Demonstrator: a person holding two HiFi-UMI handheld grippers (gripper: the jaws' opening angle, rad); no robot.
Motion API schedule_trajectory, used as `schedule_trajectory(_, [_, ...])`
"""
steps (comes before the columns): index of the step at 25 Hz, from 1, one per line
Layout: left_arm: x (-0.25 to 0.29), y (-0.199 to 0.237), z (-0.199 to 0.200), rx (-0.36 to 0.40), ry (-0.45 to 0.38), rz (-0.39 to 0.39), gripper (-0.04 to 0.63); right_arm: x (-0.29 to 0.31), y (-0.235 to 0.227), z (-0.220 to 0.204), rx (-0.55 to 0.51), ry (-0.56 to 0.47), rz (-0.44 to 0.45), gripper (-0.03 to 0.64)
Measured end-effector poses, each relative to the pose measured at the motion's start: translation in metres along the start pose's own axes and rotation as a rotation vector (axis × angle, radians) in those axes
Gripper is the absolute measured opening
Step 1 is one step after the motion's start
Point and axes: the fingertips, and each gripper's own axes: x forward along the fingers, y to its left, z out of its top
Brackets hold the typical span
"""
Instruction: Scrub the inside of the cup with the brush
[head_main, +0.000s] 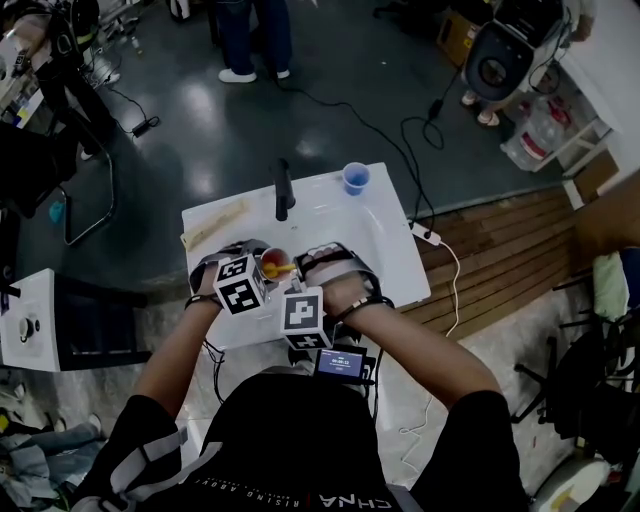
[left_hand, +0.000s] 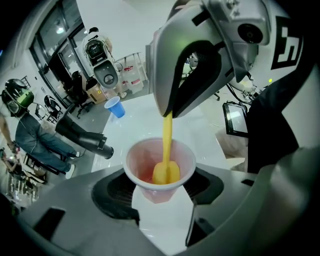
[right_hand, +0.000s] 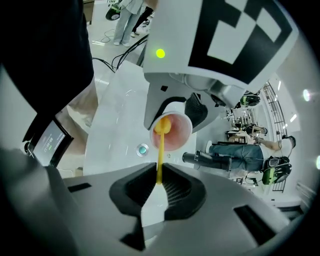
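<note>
Left tool: clenched on the cup. The ribbed dark pads sit on either side of the cup's lower body, and the cup is seated between them with its open mouth turned up toward that tool's camera. The cup is pale pink and translucent, with a white rim.

Right tool: clenched on the brush. The thin yellow handle runs out from between the two dark pads, which stand close together on it, and reaches straight into the cup.

Brush head: inside the cup, low down and near the middle of the floor as seen in the left gripper view. It appears to rest on the bottom, but contact cannot be confirmed from these angles.

Position: in the head view both tools are close together over the near edge of the white table, just in front of the person's body, marker cubes almost touching. The cup sits between the two tools, with the left tool below it and the right tool above it.

Other items: a blue cup stands upright at the table's far edge, well apart from the work. A black cylinder lies near the far edge, left of the blue cup. A small screen sits at the near edge below the right tool.
</note>
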Motion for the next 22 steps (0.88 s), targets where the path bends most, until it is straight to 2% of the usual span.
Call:
schedule_trajectory(5, [0.003,-0.001,-0.001,-0.006,0.002,-0.001,0.282,-0.012,-0.006,0.005,0.035,-0.036,-0.022,0.043])
schedule_trajectory(13, [0.011,-0.004,0.0,0.011,0.005,-0.005,0.281,-0.015,-0.013,-0.006,0.06,-0.027,-0.043,0.043])
schedule_trajectory(22, [0.011,-0.01,-0.001,0.007,0.012,-0.023,0.281,-0.001,-0.003,-0.022,0.095,-0.005,-0.011,0.043])
